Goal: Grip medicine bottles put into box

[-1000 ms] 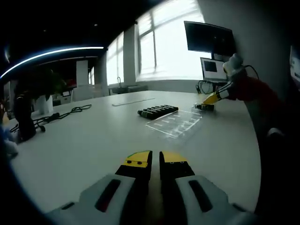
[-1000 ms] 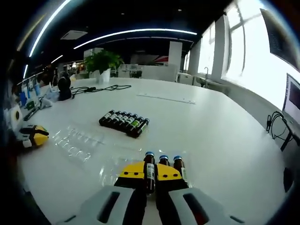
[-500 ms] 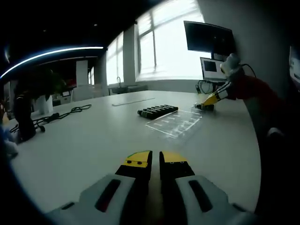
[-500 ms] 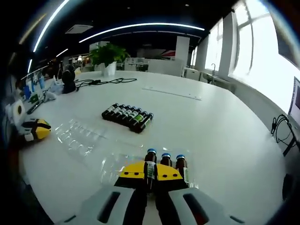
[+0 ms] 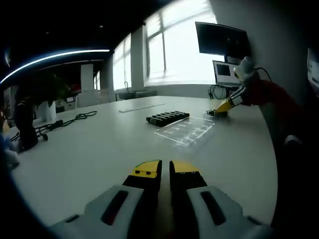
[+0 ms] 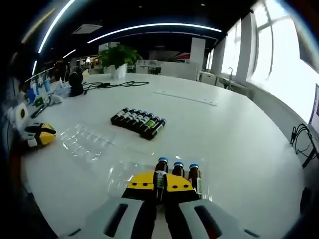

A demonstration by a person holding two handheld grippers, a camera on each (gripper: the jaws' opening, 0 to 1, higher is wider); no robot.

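Observation:
My right gripper (image 6: 160,183) is shut on a brown medicine bottle (image 6: 160,174) with a blue cap. It holds the bottle over a clear plastic tray (image 6: 122,172), beside two like bottles (image 6: 185,171) that stand in that tray. A row of several dark bottles (image 6: 138,122) lies further out on the white table, with a second clear tray (image 6: 83,143) to its left. My left gripper (image 5: 165,172) rests low over bare table, jaws shut on nothing. From there the bottle row (image 5: 168,118), a clear tray (image 5: 187,130) and the right gripper (image 5: 223,105) in a person's gloved hand appear far ahead.
The white table (image 6: 239,139) is large and round-edged. A black cable (image 6: 107,85) and a potted plant (image 6: 116,62) sit at its far side, small items (image 6: 30,102) crowd its left edge. Monitors (image 5: 222,42) and cables (image 5: 217,92) stand by the wall.
The right gripper has shifted slightly over the tray with the bottle still in it. The left gripper has not moved.

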